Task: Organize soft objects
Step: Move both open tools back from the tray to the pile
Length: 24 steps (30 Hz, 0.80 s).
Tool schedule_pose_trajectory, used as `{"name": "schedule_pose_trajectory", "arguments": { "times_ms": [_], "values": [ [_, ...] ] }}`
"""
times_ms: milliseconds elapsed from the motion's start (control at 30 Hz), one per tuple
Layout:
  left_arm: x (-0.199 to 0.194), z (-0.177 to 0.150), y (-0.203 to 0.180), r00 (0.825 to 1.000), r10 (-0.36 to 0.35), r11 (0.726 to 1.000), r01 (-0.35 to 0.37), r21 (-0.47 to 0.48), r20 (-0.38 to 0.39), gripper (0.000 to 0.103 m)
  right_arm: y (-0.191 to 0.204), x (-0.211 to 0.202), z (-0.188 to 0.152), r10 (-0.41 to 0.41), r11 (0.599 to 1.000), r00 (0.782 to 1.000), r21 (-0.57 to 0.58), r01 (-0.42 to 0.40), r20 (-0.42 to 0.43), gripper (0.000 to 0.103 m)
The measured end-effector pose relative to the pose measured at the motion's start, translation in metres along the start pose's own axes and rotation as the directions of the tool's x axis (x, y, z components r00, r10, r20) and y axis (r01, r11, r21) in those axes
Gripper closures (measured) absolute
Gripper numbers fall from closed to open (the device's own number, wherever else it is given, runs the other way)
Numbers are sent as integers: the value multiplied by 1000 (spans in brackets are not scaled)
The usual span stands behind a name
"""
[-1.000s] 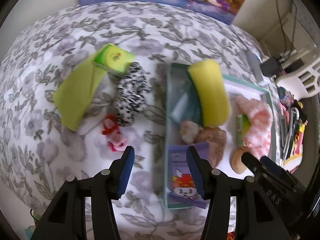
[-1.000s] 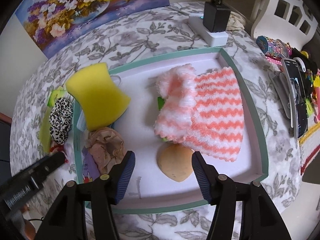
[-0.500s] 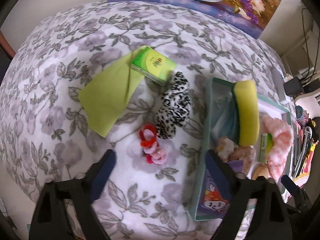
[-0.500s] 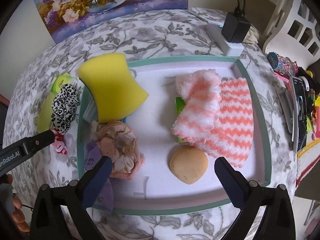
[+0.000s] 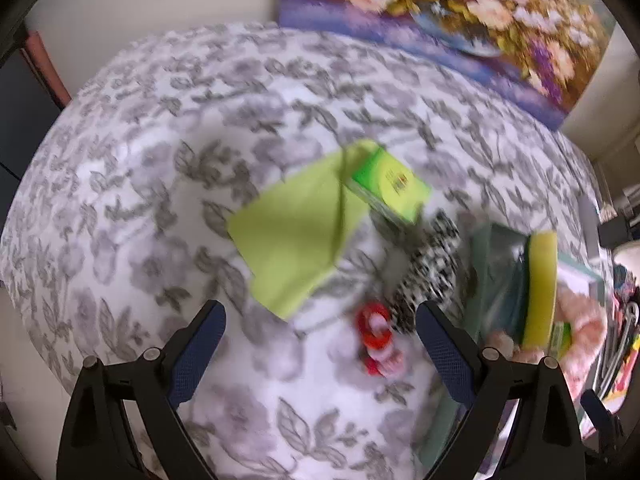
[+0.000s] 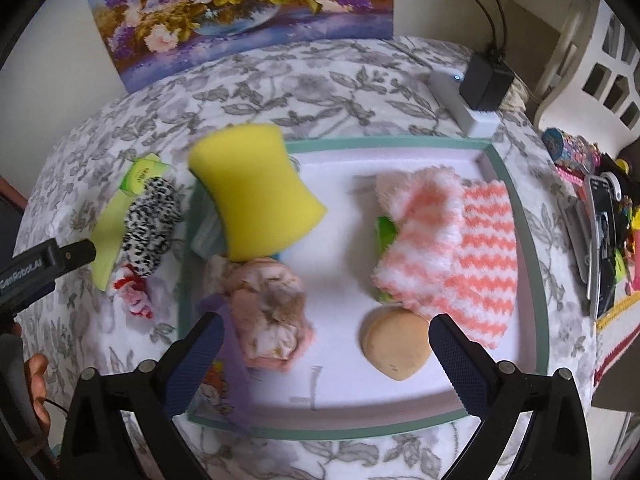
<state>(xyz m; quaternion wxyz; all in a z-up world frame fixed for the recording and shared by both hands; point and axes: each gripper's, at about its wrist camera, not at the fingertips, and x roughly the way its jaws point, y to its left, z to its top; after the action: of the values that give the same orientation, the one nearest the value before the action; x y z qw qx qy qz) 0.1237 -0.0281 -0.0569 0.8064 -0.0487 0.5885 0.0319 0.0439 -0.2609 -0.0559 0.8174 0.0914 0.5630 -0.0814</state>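
Observation:
A green-rimmed white tray [image 6: 516, 200] holds a yellow sponge [image 6: 252, 192], a crumpled beige-pink cloth [image 6: 268, 312], a pink-and-white fuzzy cloth [image 6: 452, 248], a tan round puff [image 6: 396, 344] and a purple packet [image 6: 224, 368]. Left of the tray on the floral cloth lie a lime cloth [image 5: 296, 236], a green box [image 5: 388, 184], a leopard scrunchie [image 5: 428, 272] and a red-pink scrunchie [image 5: 376, 336]. My left gripper [image 5: 320, 344] is open and empty above the cloth near the red scrunchie. My right gripper [image 6: 326, 356] is open and empty over the tray's front.
A flower painting [image 6: 240, 12] leans at the back. A white power strip with a black charger [image 6: 480, 92] sits behind the tray. A phone and colourful clutter [image 6: 600, 240] lie at the right edge, by a white chair [image 6: 592, 60].
Both grippers opened wide. My left gripper swung left, away from the tray, toward the items on the cloth. My right gripper pulled back a little; the beige-pink cloth now lies loose in the tray.

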Motion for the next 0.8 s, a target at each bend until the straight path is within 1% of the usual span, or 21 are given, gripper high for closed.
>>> {"name": "schedule_pose_trajectory", "arguments": {
  "times_ms": [133,233,433,500,633,767,800],
  "values": [
    [-7,6,14,997,41,999,-40,-11,64,7,19,-5,-1,15,999,1000,-40,-13,26,0],
    [-12,12,25,992,67,998,-64,-25,104,7,36,-10,1,46,997,998,-70,-42,49,0],
    [-19,23,53,984,100,994,-91,-64,150,7,66,-15,6,99,989,992,-115,-89,82,0],
    [-19,27,62,984,99,993,-88,-81,148,7,74,-16,8,114,986,989,-130,-101,91,0],
    [-13,31,78,993,72,991,-60,-119,96,7,96,-14,13,132,977,984,-181,-110,118,0],
    [-5,33,92,997,44,985,-33,-171,62,7,110,-11,19,150,974,980,-193,-123,131,1],
    [-3,33,94,997,42,984,-31,-178,58,7,114,-10,22,159,973,978,-190,-132,133,3]
  ]
}}
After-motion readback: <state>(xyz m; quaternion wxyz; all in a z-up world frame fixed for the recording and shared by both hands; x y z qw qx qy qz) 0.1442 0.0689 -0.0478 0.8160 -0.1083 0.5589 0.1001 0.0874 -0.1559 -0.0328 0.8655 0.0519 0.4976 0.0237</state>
